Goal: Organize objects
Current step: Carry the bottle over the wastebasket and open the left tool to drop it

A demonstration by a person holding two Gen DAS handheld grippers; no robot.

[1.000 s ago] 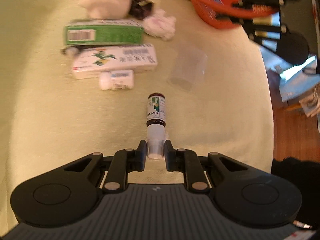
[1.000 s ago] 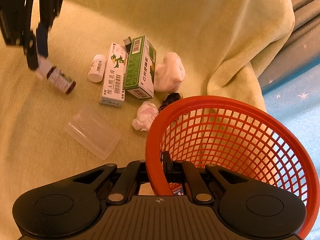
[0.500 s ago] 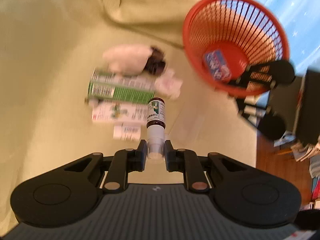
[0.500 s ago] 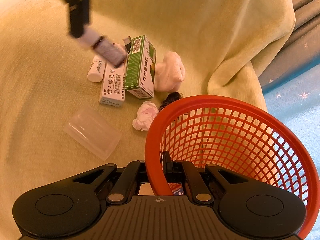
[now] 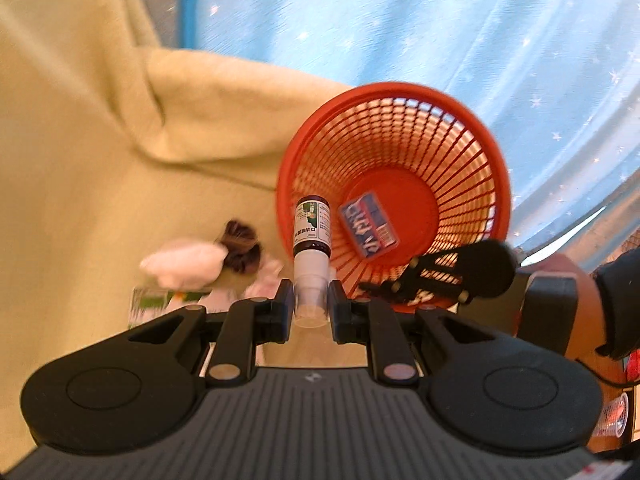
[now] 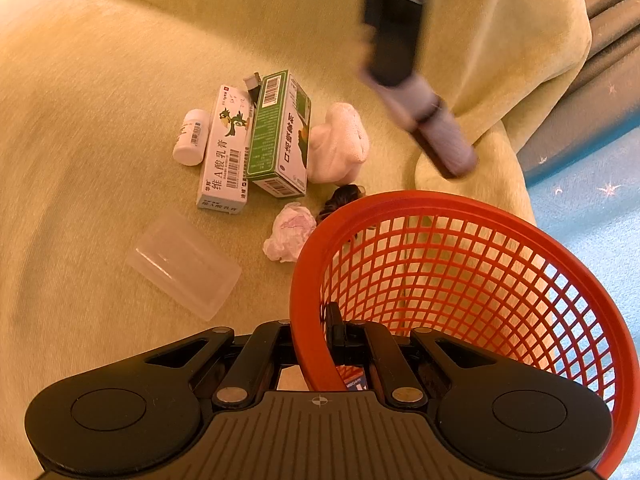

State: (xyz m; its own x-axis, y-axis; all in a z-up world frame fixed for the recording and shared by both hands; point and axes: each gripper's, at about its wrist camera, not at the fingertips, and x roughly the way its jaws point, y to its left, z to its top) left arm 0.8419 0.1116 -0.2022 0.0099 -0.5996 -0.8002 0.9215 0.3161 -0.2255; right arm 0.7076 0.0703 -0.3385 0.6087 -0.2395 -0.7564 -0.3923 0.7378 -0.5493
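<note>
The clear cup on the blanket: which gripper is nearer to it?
Right. The right gripper, clamped on the basket rim, sits just beside the clear cup. The left gripper holds the bottle up near the basket's far side.

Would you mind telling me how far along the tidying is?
Done: one blue packet lies in the basket. In hand: the left gripper holds a brown bottle near the rim, while the right gripper grips the basket. Left: two boxes, white bottle, clear cup, tissue, and cloth.
</note>
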